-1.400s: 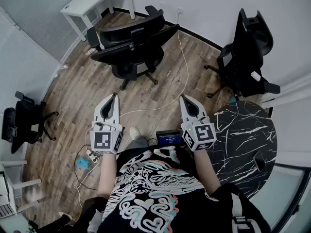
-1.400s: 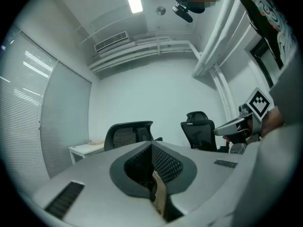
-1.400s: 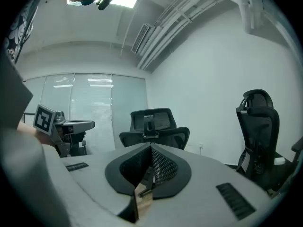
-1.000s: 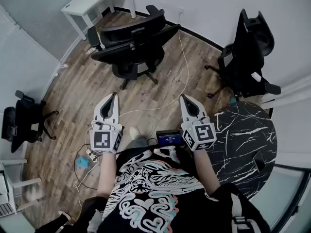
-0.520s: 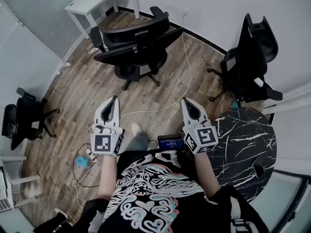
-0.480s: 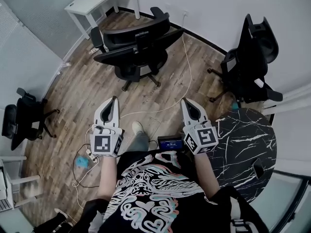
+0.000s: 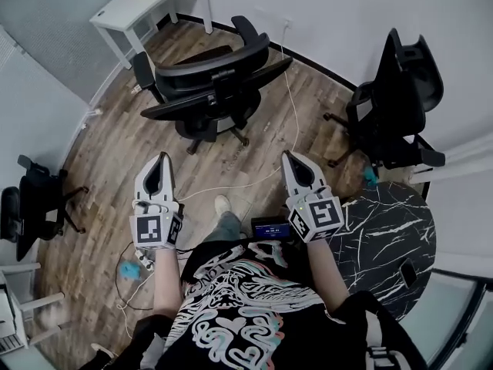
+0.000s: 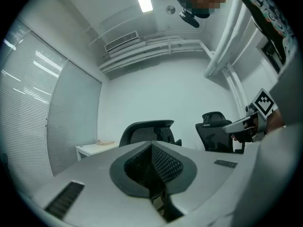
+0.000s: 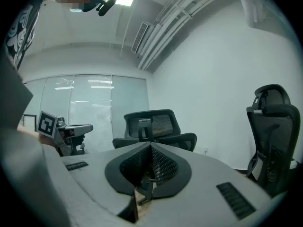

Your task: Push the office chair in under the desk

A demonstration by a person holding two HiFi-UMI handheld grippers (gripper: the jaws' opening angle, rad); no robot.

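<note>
The black office chair (image 7: 212,83) stands on the wood floor with its back toward me, a short way out from the white desk (image 7: 146,2) in the far left corner. My left gripper (image 7: 160,156) and right gripper (image 7: 290,155) are held level, side by side, well short of the chair and touching nothing. Both are shut with nothing between the jaws. The left gripper view shows the left gripper (image 8: 151,145) aimed at the chair's backrest (image 8: 147,131), with the desk (image 8: 94,148) to its left. In the right gripper view the right gripper (image 9: 151,146) faces the chair (image 9: 151,126).
A second black chair (image 7: 400,106) stands at the right wall and a third (image 7: 31,203) at the left. A round marble table (image 7: 385,237) is at my right. A white cable (image 7: 289,106) runs over the floor, and a power strip (image 7: 135,264) lies near my left foot.
Both grippers have moved forward toward the chair, and the left one has drifted left in the head view. Their jaws look the same.
</note>
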